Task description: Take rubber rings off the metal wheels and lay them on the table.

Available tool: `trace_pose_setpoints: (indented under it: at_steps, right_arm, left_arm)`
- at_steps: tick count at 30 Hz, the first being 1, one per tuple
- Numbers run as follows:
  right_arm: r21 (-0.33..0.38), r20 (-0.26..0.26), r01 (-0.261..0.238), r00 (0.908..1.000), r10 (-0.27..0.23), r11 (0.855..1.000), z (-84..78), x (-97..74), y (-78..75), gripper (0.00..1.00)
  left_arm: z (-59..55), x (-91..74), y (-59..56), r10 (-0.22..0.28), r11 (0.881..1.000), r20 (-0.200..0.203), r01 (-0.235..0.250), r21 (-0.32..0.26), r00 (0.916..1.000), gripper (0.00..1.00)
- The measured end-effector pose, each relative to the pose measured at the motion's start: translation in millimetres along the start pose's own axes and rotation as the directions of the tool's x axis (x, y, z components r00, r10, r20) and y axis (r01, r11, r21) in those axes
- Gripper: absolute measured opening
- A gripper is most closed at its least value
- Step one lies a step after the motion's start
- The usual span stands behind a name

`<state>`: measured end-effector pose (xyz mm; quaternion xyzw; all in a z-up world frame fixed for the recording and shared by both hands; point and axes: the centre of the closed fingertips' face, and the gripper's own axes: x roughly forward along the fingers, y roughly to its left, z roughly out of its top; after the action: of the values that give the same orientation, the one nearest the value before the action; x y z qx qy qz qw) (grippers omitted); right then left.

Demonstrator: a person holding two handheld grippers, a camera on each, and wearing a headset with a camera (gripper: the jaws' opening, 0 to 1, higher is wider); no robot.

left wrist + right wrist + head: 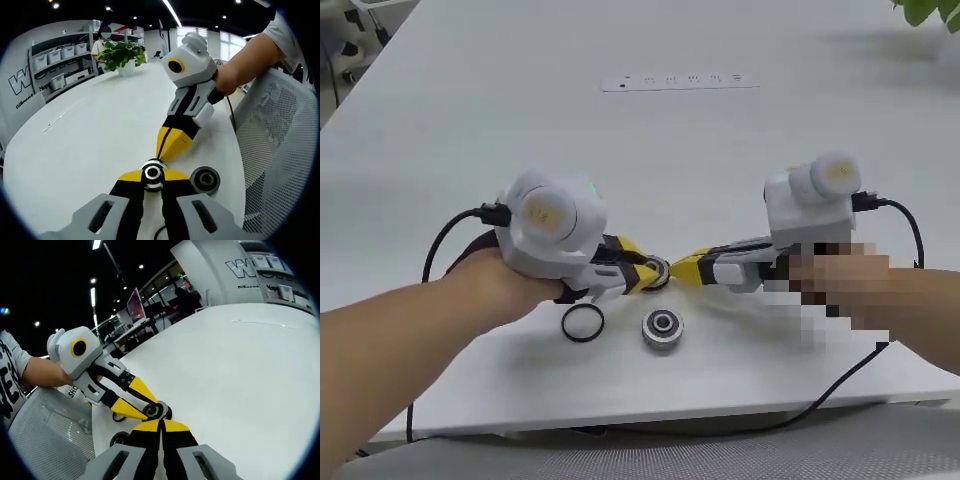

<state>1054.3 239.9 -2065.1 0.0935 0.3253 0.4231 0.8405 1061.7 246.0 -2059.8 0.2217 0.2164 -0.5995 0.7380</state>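
My left gripper [653,275] is shut on a small metal wheel [659,270] and holds it just above the white table [740,150]. In the left gripper view the yellow jaws [151,176] clamp the wheel [151,171] from both sides. My right gripper [678,268] comes in from the right, its yellow tips pressed together against the wheel's rim [161,156]. Its own view shows the jaws [161,423] shut right below the wheel [160,410]; I cannot tell whether rubber is pinched between them. A loose black rubber ring [582,322] and a second wheel [662,328] lie on the table beneath.
The second wheel [205,180] lies close to the table's near edge. A white power strip [680,81] lies far back and a green plant [930,10] stands at the far right corner. Black cables [840,385] hang over the front edge. A mesh chair [285,150] stands beside the table.
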Motion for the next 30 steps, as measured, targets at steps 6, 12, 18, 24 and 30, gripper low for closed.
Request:
trace_pose_setpoints:
  at_steps: [6, 12, 18, 24, 30]
  right_arm:
    - [0.009, 0.007, 0.003, 1.0000, -0.003, 1.000, 1.0, -0.2, 0.0, 0.00]
    - [0.012, 0.011, 0.003, 0.9999, -0.004, 1.000, 2.4, -0.2, 1.0, 0.00]
    - [0.010, 0.012, 0.004, 0.9999, -0.004, 1.000, 3.1, 0.4, 1.8, 0.00]
    - [0.014, 0.012, 0.005, 0.9999, -0.005, 1.000, 3.5, 0.7, 2.2, 0.00]
    - [0.012, 0.011, 0.005, 0.9999, -0.005, 1.000, 3.7, 0.7, 2.3, 0.00]
  left_arm:
    - [-0.8, 0.6, 1.5, 0.004, 1.000, -0.003, -0.004, 0.000, 1.0000, 0.08]
    - [-1.6, 0.9, 2.4, 0.008, 1.000, -0.008, -0.008, 0.005, 0.9999, 0.08]
    - [-2.2, 1.1, 3.0, 0.010, 1.000, -0.009, -0.010, 0.008, 0.9999, 0.08]
    - [-2.2, 1.8, 3.4, 0.012, 1.000, -0.011, -0.011, 0.010, 0.9999, 0.08]
    - [-2.2, 1.9, 3.3, 0.014, 1.000, -0.015, -0.013, 0.013, 0.9998, 0.08]
